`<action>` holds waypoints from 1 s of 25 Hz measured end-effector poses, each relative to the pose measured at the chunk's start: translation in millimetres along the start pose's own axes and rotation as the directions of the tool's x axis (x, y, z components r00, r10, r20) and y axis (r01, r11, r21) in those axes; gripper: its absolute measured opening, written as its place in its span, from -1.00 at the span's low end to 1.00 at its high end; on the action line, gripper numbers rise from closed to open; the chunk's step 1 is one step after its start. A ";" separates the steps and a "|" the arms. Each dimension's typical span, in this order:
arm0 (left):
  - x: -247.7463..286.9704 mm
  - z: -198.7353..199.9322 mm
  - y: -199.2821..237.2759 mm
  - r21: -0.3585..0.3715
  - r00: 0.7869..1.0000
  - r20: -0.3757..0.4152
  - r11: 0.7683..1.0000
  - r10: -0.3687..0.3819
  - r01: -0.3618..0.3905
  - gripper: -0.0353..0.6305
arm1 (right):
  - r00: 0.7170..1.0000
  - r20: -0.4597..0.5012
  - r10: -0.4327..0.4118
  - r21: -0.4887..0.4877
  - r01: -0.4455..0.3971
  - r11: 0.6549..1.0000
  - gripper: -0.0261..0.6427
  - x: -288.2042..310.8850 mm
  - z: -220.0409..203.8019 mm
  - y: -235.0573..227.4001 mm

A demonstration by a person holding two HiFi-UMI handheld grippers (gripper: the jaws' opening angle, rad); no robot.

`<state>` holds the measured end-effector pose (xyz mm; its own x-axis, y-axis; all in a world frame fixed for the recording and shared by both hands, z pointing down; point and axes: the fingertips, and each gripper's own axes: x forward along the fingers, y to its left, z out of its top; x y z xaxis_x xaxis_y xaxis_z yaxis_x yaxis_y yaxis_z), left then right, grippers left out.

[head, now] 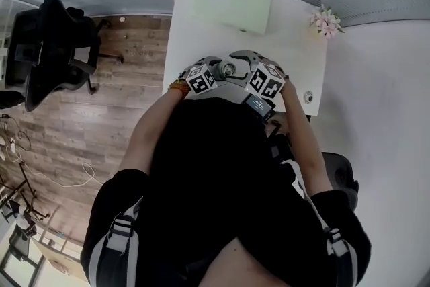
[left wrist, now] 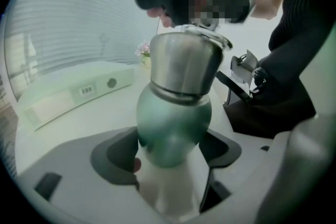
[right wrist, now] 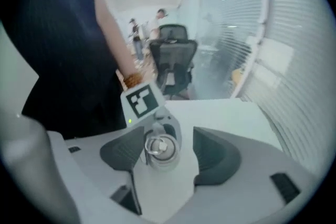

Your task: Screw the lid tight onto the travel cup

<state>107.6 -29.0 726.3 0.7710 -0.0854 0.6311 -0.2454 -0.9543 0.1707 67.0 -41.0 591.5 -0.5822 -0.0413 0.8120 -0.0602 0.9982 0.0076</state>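
The travel cup (left wrist: 173,123) has a green body and a steel lid (left wrist: 185,60). It stands upright between the jaws of my left gripper (left wrist: 173,160), which is shut on its lower body. My right gripper (right wrist: 170,153) hangs over the cup and looks straight down on the lid (right wrist: 160,147). The lid sits between its pads (right wrist: 125,153), with a clear gap on the right side, so these jaws are open. In the head view both grippers (head: 203,79) (head: 265,82) meet at the near table edge with the lid (head: 230,68) between them.
The white table (head: 295,37) carries a pale green box (head: 235,0) at the back, a small pink flower pot (head: 327,21) at the far right and a small round object (head: 308,97) near the right edge. A black office chair (head: 54,44) stands on the wooden floor to the left.
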 end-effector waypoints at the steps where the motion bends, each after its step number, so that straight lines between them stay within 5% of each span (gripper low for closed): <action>1: -0.8 -0.6 1.0 0.000 1.000 0.007 1.000 0.000 0.000 0.20 | 0.997 0.042 -0.062 0.097 0.058 0.994 -0.04 -3.7 6.6 -2.4; 5: -2.9 -1.7 1.1 -0.006 1.000 0.019 1.000 0.001 -0.001 0.20 | 0.976 -0.062 -0.207 0.343 0.215 0.914 -0.04 11.0 -3.8 3.7; 9: -1.6 0.9 1.4 -0.007 1.000 0.014 1.000 0.005 -0.005 0.20 | 0.958 -0.098 -0.269 0.534 0.279 0.798 -0.04 20.7 -10.8 -0.7; 13: -2.8 -0.7 -0.5 -0.010 1.000 0.008 1.000 0.002 -0.002 0.20 | 0.944 -0.147 -0.296 0.607 0.323 0.726 -0.09 24.7 -21.5 -9.7; 18: -2.5 -1.2 1.1 -0.009 1.000 0.008 1.000 0.003 -0.003 0.20 | 0.965 -0.161 -0.206 0.586 0.261 0.767 -0.15 29.2 -22.6 -5.1; 22: -2.9 -0.9 0.3 -0.008 1.000 0.013 1.000 -0.003 0.003 0.20 | 0.984 -0.155 -0.091 0.452 0.153 0.879 -0.16 30.8 -20.1 0.8; 25: -2.0 -1.1 1.3 -0.007 1.000 0.011 1.000 -0.003 0.004 0.20 | 0.984 -0.175 0.035 0.221 0.004 0.975 -0.16 31.5 -18.0 8.5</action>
<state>105.1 -29.8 726.1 0.7781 -0.0852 0.6223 -0.2466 -0.9526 0.1780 62.8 -33.0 627.7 -0.4335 0.0022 0.9011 -0.2403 0.9635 -0.1180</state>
